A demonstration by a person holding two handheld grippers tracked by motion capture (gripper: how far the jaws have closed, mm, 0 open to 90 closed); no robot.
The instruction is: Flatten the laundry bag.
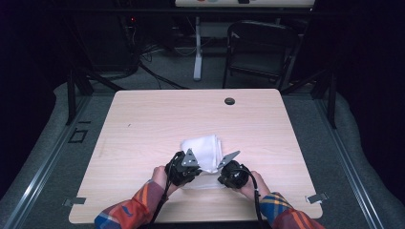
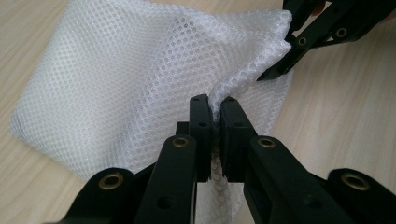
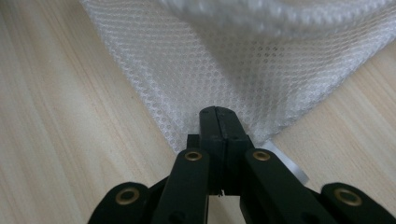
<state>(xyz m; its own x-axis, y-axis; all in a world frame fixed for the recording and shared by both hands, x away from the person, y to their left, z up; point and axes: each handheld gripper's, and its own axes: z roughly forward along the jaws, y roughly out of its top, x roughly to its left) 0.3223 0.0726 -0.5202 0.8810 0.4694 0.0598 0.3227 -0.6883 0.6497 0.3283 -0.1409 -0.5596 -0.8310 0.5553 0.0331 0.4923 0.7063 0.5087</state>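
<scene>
High view: a folded white mesh cloth (image 1: 203,148) lies near the front centre of the wooden table (image 1: 143,124), its long axis running from the near edge toward the far right; the left gripper (image 1: 184,168) and right gripper (image 1: 232,172) meet it at its near edge. Left gripper view: jaws closed on a raised fold of the mesh cloth (image 2: 116,84); the right gripper (image 2: 299,42) clamps the adjacent corner. Right gripper view: jaws closed on the corner of the mesh cloth (image 3: 224,70), which fans away from them. Judgement: light, limp, non-fragile, with open weave offering good purchase; grip at corners or hems
</scene>
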